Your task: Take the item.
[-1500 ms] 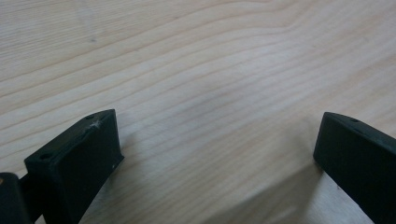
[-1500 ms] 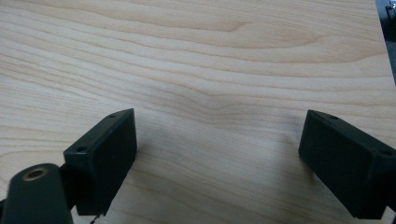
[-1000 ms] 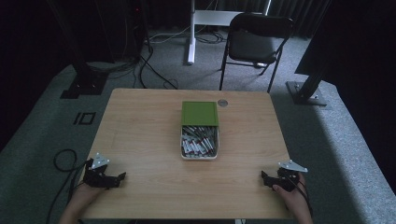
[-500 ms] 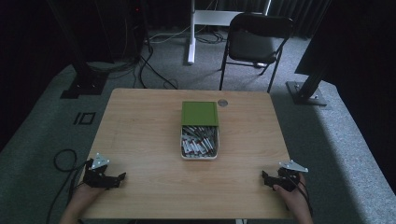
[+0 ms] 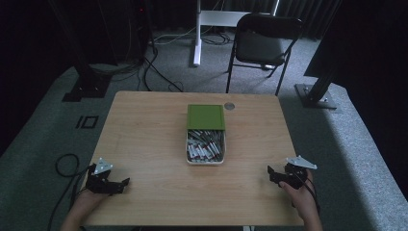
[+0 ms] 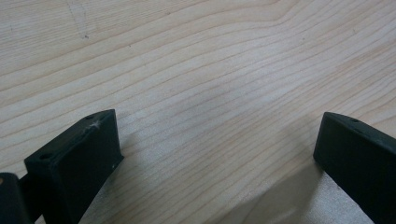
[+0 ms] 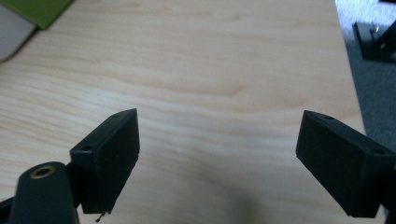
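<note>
Evidently nothing is begun: the left gripper (image 5: 108, 181) and right gripper (image 5: 284, 174) rest empty, jaws wide apart, at the near corners, so the mid-table white tray (image 5: 205, 161) under its green lid (image 5: 206, 116) needs reaching first.

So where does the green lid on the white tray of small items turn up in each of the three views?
High view: the flat green lid sits at table centre, covering the far half of the white tray.
Left gripper view: not in it; bare wooden tabletop between open jaws.
Right gripper view: top-left corner, with the tray's pale edge below it.
Shared landmark: the light wood grain of the tabletop.
</note>
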The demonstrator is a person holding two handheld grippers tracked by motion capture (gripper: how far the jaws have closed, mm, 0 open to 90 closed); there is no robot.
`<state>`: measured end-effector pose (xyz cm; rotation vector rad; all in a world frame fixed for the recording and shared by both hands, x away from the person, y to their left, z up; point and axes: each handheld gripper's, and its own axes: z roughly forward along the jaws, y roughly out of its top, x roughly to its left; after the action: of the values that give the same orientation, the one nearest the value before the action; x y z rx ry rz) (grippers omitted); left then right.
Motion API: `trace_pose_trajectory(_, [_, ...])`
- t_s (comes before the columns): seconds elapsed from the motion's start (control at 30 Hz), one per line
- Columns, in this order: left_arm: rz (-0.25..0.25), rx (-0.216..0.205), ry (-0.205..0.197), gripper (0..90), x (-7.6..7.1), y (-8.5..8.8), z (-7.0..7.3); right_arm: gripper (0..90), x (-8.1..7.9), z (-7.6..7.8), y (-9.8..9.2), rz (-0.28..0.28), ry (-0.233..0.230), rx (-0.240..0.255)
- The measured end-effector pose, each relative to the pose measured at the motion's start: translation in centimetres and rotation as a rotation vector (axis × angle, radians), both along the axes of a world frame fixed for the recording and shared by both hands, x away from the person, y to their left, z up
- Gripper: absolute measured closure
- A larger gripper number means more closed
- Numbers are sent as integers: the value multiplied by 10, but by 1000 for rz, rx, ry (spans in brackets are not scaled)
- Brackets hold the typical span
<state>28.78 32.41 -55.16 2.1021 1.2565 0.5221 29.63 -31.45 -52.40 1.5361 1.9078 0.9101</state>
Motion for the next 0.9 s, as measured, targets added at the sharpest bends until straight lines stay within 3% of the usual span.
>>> trace_pose_trajectory(0.27, [0, 1, 1, 14, 0, 0, 0, 138, 5, 23, 10, 19, -43, 6])
trace_pose_trajectory(0.9, [0, 0, 2, 14, 0, 0, 0, 147, 19, 63, 50, 135, -117, 22])
